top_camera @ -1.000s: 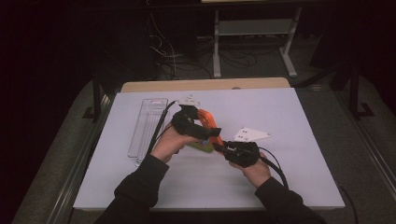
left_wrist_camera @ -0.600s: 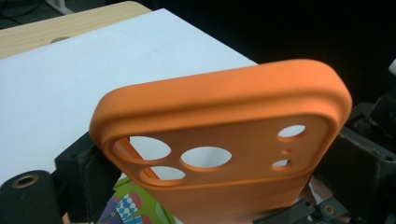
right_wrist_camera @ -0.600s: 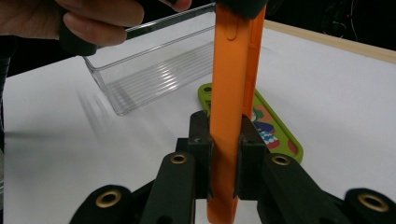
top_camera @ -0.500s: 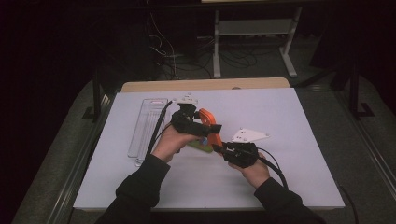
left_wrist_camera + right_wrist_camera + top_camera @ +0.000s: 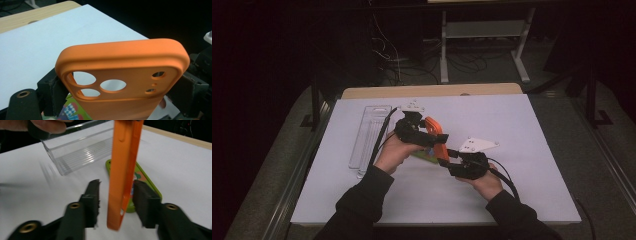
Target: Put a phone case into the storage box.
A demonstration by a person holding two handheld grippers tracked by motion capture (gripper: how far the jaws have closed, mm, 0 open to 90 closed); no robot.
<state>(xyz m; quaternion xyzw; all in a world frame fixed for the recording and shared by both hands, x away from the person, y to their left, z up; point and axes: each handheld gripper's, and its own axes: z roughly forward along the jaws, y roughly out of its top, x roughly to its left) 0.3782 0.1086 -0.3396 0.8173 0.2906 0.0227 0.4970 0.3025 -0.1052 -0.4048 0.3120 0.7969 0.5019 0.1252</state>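
Observation:
An orange phone case [image 5: 435, 138] is held upright above the white table between both hands. My left gripper [image 5: 428, 136] has just been closing and is shut on the orange phone case [image 5: 120, 75], with a black jaw on each side of it. My right gripper [image 5: 446, 158] has just been opening. Its jaws stand apart around the orange phone case's [image 5: 125, 170] lower edge, and the pads [image 5: 93, 200] do not press on it. My right gripper [image 5: 116, 197] is open.
A green patterned phone case [image 5: 146, 186] lies flat on the table under the orange one, the same green case [image 5: 423, 156] showing between the hands. A clear plastic tray [image 5: 369, 134] lies to the left, near the white table's [image 5: 522, 125] left side.
The left gripper has closed onto the orange case and the right gripper's jaws have parted from it. Both hands have stayed in place.

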